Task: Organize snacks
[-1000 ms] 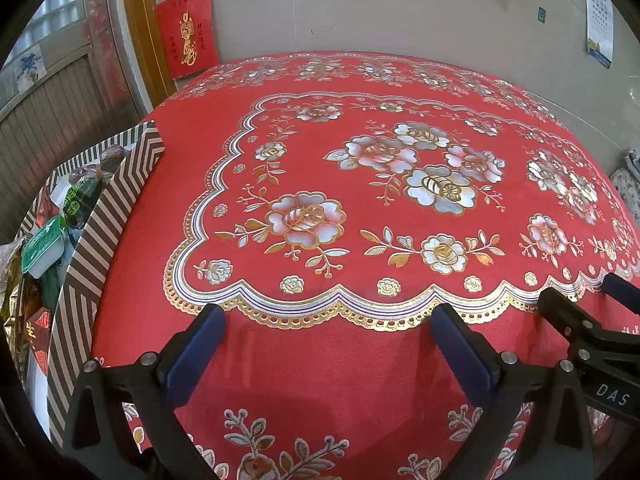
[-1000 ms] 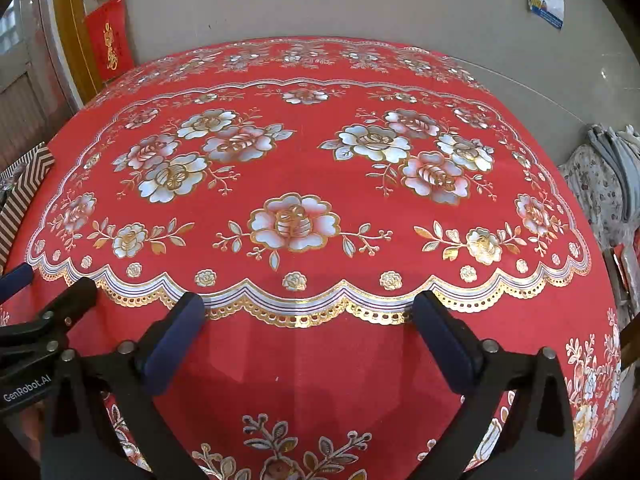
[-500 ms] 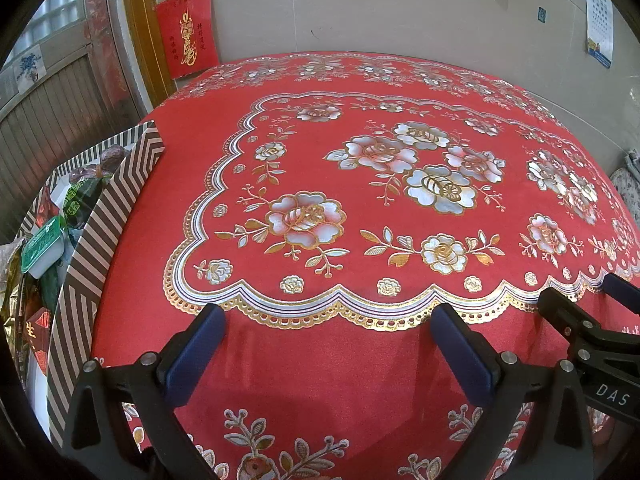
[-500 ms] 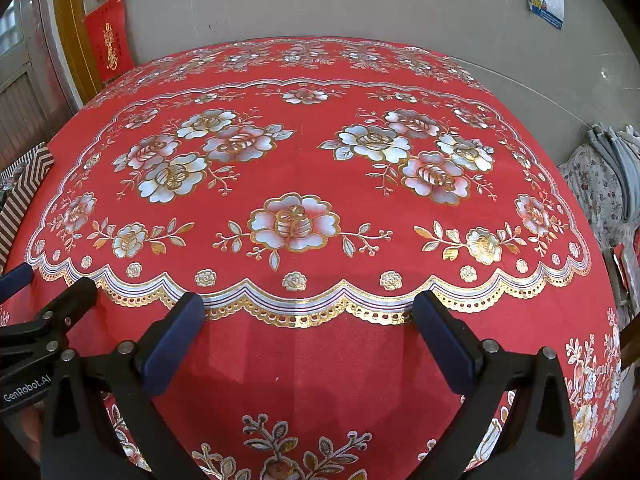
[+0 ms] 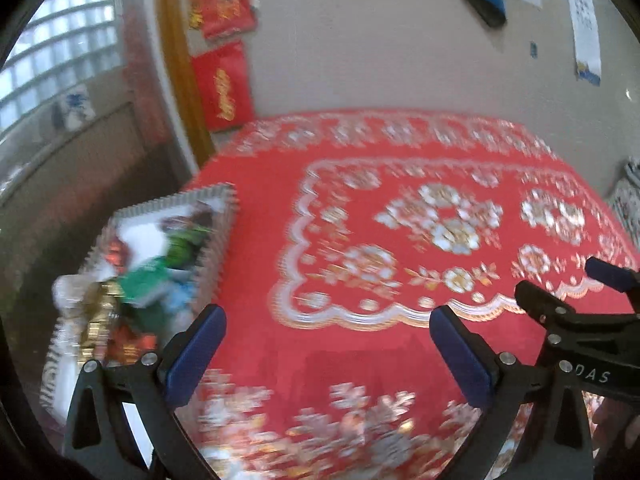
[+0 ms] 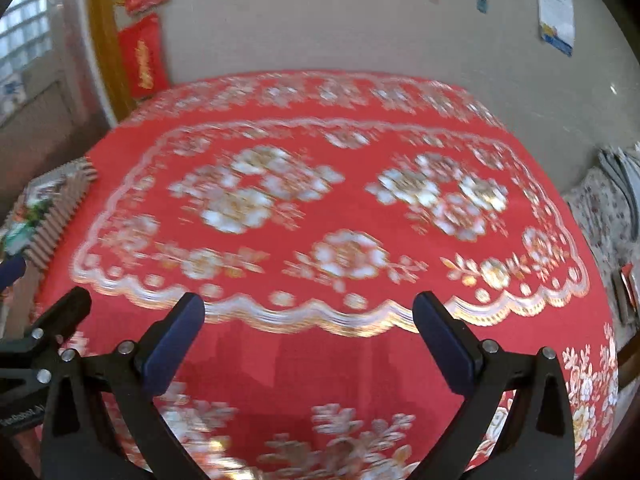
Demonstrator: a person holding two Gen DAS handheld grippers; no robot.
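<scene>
A striped box (image 5: 218, 240) stands off the left edge of the table and holds several snack packets (image 5: 160, 276) in green, red, gold and blue wrappers, all blurred. In the left wrist view my left gripper (image 5: 326, 354) hangs open above the red floral tablecloth (image 5: 360, 356), with the box just left of its left finger. My right gripper (image 6: 310, 340) is open too, with nothing between its fingers, over the cloth's (image 6: 320, 360) near part. The box (image 6: 60, 208) shows at the far left of the right wrist view. Each gripper appears at the edge of the other's view.
A grey wall (image 5: 360, 40) with red paper decorations (image 5: 224, 84) rises behind the table. A wooden door frame (image 5: 180, 64) and a window (image 5: 52, 56) stand at the left. Patterned cloth (image 6: 608, 208) lies beside the table at the right.
Both cameras have risen and tilted up, so more wall shows and the table looks smaller. The snack box has come further into the left wrist view. Both grippers stay open.
</scene>
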